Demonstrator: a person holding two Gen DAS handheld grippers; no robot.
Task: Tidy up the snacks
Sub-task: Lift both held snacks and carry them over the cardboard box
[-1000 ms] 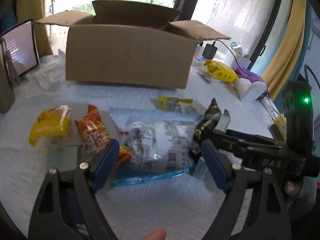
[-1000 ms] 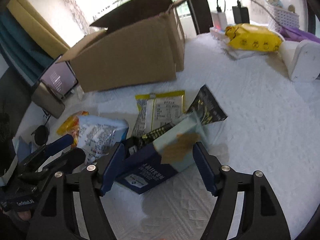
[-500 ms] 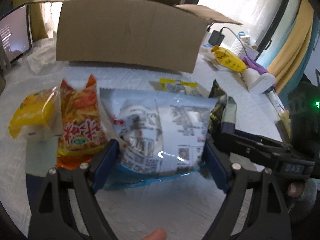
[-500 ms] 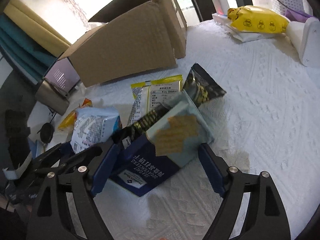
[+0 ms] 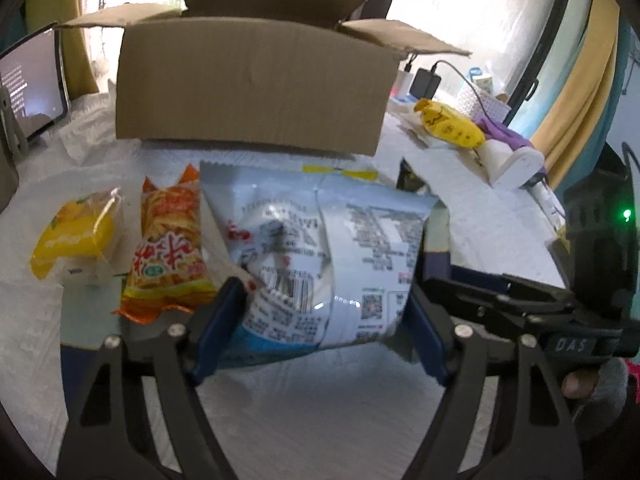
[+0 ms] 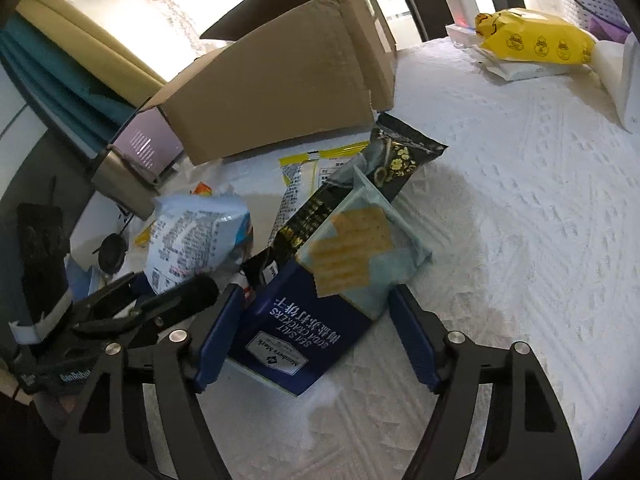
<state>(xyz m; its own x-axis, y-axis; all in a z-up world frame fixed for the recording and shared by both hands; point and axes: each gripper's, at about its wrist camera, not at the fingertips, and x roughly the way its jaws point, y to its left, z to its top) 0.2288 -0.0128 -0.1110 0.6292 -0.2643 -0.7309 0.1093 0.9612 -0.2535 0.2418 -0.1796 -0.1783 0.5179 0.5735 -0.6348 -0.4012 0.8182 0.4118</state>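
My left gripper (image 5: 322, 330) has its fingers on both sides of a pale blue snack bag (image 5: 320, 256), which looks lifted off the cloth; the bag also shows in the right wrist view (image 6: 192, 240). My right gripper (image 6: 314, 340) has its fingers either side of a blue cracker box (image 6: 316, 300) that sits tilted on the table. An orange snack bag (image 5: 168, 248) and a yellow snack bag (image 5: 76, 236) lie left of the blue bag. A black snack bag (image 6: 360, 184) and a yellow-edged packet (image 6: 308, 172) lie behind the cracker box. An open cardboard box (image 5: 252, 84) stands behind.
A white textured cloth (image 6: 520, 240) covers the table. A tablet (image 5: 28, 84) stands at the far left. A yellow duck-print pack (image 6: 536, 40), chargers with cables (image 5: 424, 80) and a white object (image 5: 516, 164) lie at the far right.
My left gripper moved forward around the pale blue bag and the bag has risen with it. My right gripper moved closer around the cracker box, whose far end has tilted up.
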